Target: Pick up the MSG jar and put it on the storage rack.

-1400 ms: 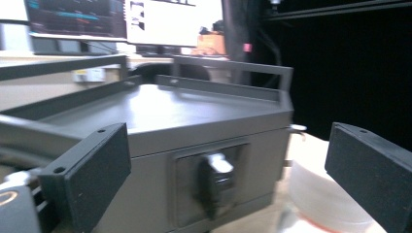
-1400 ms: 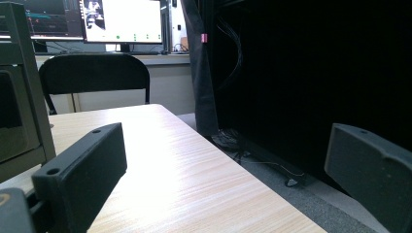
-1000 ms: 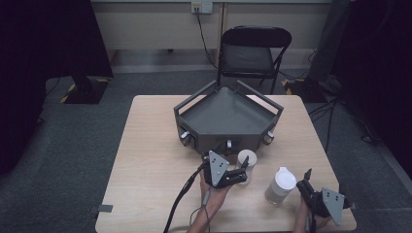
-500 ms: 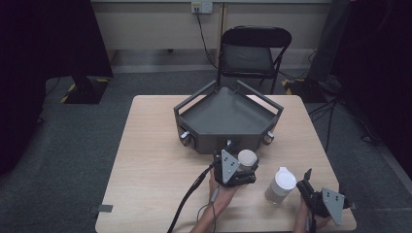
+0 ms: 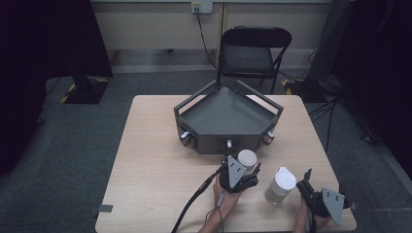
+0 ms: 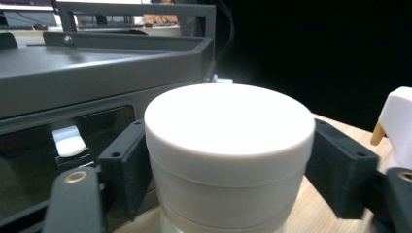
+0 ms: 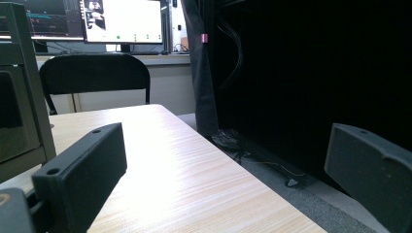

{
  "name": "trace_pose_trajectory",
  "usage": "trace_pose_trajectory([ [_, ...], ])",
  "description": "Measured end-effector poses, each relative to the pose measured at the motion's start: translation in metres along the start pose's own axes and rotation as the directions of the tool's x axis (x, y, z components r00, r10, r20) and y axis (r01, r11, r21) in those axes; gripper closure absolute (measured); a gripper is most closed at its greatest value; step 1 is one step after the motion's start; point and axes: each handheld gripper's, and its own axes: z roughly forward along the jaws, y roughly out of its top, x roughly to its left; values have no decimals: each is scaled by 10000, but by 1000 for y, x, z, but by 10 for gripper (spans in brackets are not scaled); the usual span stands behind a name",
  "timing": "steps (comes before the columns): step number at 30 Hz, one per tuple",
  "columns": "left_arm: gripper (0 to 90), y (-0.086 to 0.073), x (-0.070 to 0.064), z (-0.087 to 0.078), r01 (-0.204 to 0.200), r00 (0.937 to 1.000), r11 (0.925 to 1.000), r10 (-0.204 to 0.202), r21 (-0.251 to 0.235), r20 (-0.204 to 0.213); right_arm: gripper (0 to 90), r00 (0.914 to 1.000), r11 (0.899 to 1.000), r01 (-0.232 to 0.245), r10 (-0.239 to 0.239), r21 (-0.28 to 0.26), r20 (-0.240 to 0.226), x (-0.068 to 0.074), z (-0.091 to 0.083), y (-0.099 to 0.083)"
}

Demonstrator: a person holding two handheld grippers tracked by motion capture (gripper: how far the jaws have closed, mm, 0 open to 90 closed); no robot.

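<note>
A white round jar [image 5: 247,158] stands on the table just in front of the grey tray [image 5: 190,112]. My left gripper [image 5: 245,168] reaches it from the near side, and in the left gripper view the black jaws press against both sides of the jar [image 6: 228,145], so the gripper [image 6: 228,165] is shut on it. A white bottle [image 5: 281,185] with a cap stands to the right; its edge [image 6: 399,119] shows in the left gripper view. Right of the bottle, my right gripper [image 5: 305,183] rests low by the table's near right corner, open, with nothing between its jaws [image 7: 223,184].
The grey tray's front wall [image 6: 97,73], with knobs and slots, rises close behind the jar. The wooden table [image 5: 150,160] has bare room at the left. A black folding chair [image 5: 252,53] stands beyond the table's far edge. The table's right edge [image 7: 252,184] is near my right gripper.
My left gripper moved right and forward up to the jar and its jaws came around it. The jar, the bottle and the right gripper stayed in place.
</note>
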Motion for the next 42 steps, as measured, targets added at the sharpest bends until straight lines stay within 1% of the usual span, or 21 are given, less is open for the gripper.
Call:
trace_pose_trajectory([
  [2, 297, 0, -1, 1, -48, 9999, 10000, 49, 78, -91, 2, 10000, 10000, -5, 5, 0, 0, 0, 0, 0],
  [4, 337, 0, 0, 0, -78, 9999, 10000, 78, 57, -119, 2, 10000, 10000, -6, 6, -1, 1, 0, 0, 0],
  [8, 340, -1, 1, 0, -203, 9998, 9998, 203, 36, -93, 2, 10000, 10000, 0, 0, 1, 1, 0, 0, 0],
  [15, 342, 1, 0, 0, -160, 9998, 9998, 161, 90, -109, 2, 10000, 10000, 4, -4, 0, 2, 0, 0, 0],
  [18, 344, 0, -1, 0, -12, 9999, 10000, 13, 69, -152, 2, 10000, 10000, -1, 1, 2, 1, 0, 0, 0],
  [32, 345, 1, -1, -1, -124, 9998, 9999, 126, 98, -136, 2, 10000, 10000, 4, -4, 4, 13, 0, 0, 0],
  [33, 345, 2, 0, -1, -139, 9998, 9998, 141, 121, -117, 2, 10000, 10000, 2, -2, 5, 14, 0, 0, 0],
  [36, 345, 4, 2, -4, 51, 10000, 10000, -51, 77, 30, 2, 10000, 10000, 2, -2, 5, 21, 0, 0, 0],
  [37, 346, 5, 2, -4, 10, 10000, 10000, -10, 30, 40, 2, 10000, 10000, 2, -2, 5, 21, 0, 0, 0],
  [38, 346, 8, 3, -6, -120, 9999, 9999, 120, 6, 95, 2, 10000, 10000, 1, -1, 5, 21, 0, 0, 0],
  [40, 346, 11, 4, -7, -127, 9998, 9999, 126, 15, 149, 2, 10000, 10000, 2, -2, 3, 20, 0, 0, 0],
  [42, 345, 15, 10, -10, -77, 9994, 9999, 80, -71, 348, 2, 10000, 10000, 2, -2, 4, 21, 0, 0, 0],
])
